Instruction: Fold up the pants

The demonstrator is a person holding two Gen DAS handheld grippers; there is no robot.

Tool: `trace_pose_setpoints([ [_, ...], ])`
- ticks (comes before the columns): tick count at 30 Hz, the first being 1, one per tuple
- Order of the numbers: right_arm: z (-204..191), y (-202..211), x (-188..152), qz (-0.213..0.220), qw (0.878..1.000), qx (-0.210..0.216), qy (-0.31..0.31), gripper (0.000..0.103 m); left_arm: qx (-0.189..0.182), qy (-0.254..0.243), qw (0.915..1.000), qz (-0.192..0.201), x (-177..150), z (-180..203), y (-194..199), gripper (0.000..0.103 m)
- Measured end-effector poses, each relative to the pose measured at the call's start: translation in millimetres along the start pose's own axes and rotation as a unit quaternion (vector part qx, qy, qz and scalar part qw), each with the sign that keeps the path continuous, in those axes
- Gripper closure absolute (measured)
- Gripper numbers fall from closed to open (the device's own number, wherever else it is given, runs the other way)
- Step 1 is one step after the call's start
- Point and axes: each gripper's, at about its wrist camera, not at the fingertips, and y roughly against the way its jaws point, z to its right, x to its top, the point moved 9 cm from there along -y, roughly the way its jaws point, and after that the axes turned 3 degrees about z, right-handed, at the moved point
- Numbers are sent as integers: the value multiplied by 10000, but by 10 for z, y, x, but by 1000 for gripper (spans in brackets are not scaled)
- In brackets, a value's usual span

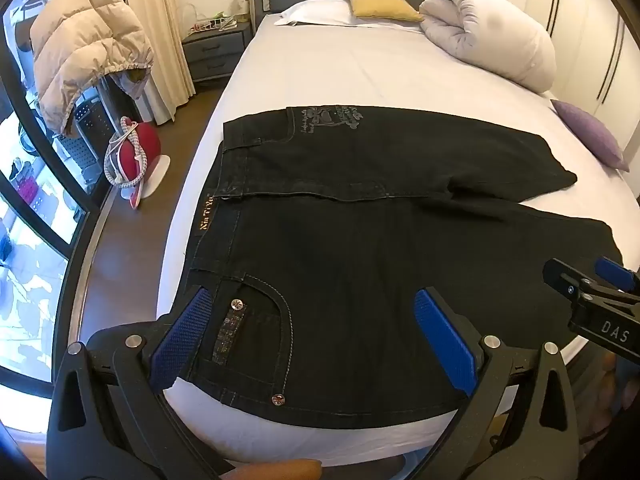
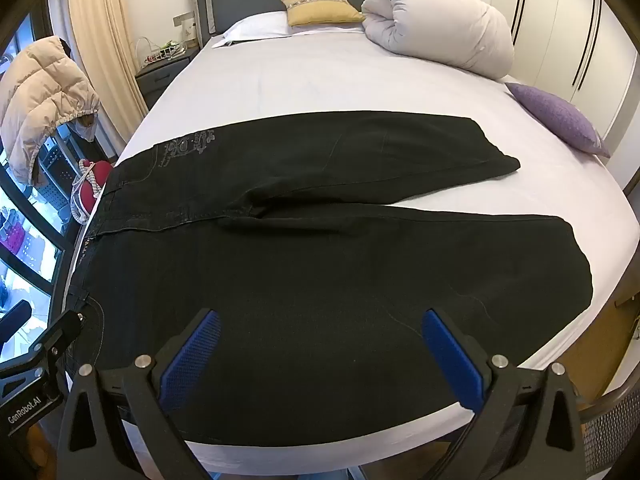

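Across the near end of a bed (image 1: 360, 80) with a white sheet, a pair of black pants (image 1: 340, 248) lies spread flat, front side up. Its waistband sits toward the left edge of the mattress and its two legs run out to the right, slightly parted. The far leg ends short of a purple cushion (image 1: 588, 132) at the right edge of the bed; the near leg reaches almost to the right side of the mattress. A grey printed design (image 1: 330, 118) marks the far hip, and a small gold label (image 1: 209, 213) sits inside the waistband.

From the left wrist view, the left gripper (image 1: 316, 340) hangs over the near hip pocket, tilted downward. Its blue pads (image 1: 180, 332) stand spread wide apart with only cloth seen between them, and nothing is pinched. The right gripper (image 2: 320, 352) hovers over the thigh of the near leg, also tilted downward, its blue pads (image 2: 452, 356) likewise spread wide and holding nothing. Whether either touches the cloth cannot be told.

At the head of the bed lie a white pillow (image 2: 256, 26), a yellow cushion (image 2: 322, 10) and a rolled white duvet (image 2: 436, 32). A beige puffy jacket (image 1: 84, 44) hangs to the left of the bed, above a red object (image 1: 138, 148) on the wooden floor.
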Motion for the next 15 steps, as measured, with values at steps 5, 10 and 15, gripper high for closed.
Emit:
trace_pose_setpoints([
  [5, -6, 4, 9, -9, 10000, -15, 8, 0, -83, 19, 10000, 4, -8, 5, 4, 0],
  [10, -9, 10, 19, -12, 10000, -29, 13, 0, -25, 12, 10000, -32, -7, -1, -1, 0],
  [15, -17, 13, 28, -20, 10000, -40, 22, 0, -7, 12, 10000, -31, -25, -5, -19, 0],
])
